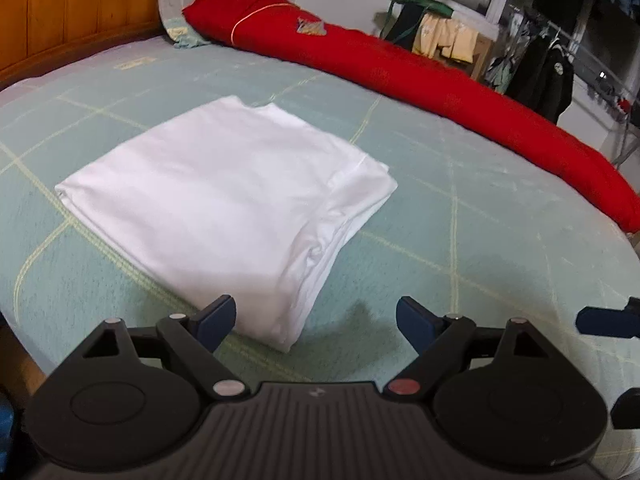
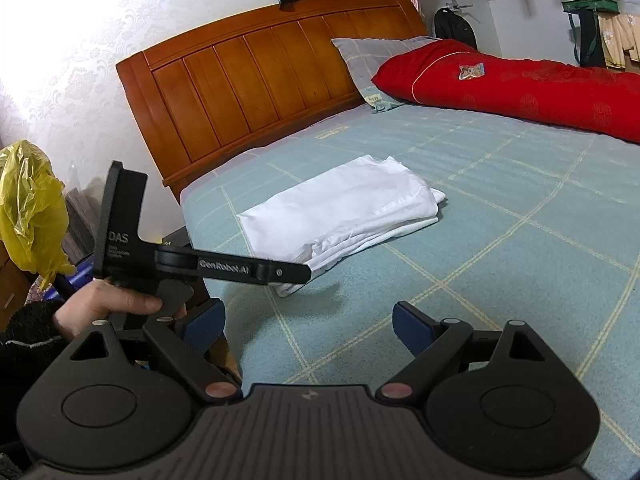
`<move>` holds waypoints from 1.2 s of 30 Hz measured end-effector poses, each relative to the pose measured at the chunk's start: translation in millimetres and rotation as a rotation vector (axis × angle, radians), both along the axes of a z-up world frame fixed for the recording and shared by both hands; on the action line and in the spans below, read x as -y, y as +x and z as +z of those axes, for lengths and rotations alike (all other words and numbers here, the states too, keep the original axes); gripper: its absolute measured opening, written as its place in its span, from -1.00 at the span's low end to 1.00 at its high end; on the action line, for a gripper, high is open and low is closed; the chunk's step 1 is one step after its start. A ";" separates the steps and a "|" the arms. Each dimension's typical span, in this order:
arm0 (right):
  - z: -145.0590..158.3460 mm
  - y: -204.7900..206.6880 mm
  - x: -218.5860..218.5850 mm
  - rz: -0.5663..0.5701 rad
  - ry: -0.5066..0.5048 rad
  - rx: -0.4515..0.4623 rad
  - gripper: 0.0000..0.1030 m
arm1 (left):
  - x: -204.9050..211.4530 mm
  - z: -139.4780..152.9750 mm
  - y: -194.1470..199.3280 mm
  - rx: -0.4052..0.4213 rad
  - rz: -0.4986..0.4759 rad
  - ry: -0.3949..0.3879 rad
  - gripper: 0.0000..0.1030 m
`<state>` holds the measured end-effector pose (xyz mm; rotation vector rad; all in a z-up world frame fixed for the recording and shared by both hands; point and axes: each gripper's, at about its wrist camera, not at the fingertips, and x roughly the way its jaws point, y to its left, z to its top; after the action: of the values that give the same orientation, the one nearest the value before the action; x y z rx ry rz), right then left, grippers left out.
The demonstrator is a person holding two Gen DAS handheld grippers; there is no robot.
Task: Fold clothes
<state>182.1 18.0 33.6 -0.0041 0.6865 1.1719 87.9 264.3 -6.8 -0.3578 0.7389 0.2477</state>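
A white garment (image 1: 224, 204), folded into a thick rectangle, lies flat on the green checked bed sheet (image 1: 480, 240). My left gripper (image 1: 316, 322) hovers open just over the garment's near corner, its blue pads apart and not touching the cloth. In the right wrist view the same white garment (image 2: 344, 208) lies mid-bed. There the left gripper (image 2: 306, 274) shows side-on over its near corner, held by a hand (image 2: 112, 300). My right gripper (image 2: 308, 326) is open above bare sheet, short of the garment and holding nothing. Its blue fingertips (image 1: 600, 322) peek in at the right edge of the left wrist view.
A long red quilt (image 1: 420, 68) runs along the bed's far side, with a checked pillow (image 2: 368, 64) against the wooden headboard (image 2: 260, 80). A yellow plastic bag (image 2: 28, 208) hangs left of the bed. Clothes hang on racks (image 1: 540, 68) beyond the quilt.
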 end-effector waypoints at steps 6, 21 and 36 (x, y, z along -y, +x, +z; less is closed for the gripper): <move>0.7 -2.7 0.5 0.005 -0.001 0.003 0.82 | 6.7 -4.1 2.8 -0.012 -0.023 -0.002 0.69; 3.5 -7.5 3.8 0.002 0.004 0.011 0.82 | 15.5 11.6 1.7 0.019 -0.026 0.062 0.70; 1.0 -5.3 5.4 0.000 -0.007 0.007 0.82 | 17.7 11.9 13.8 0.016 -0.061 0.054 0.71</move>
<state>176.7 12.6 34.6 -0.0135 0.6843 1.1687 101.7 246.5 5.1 -0.2850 0.7252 0.2066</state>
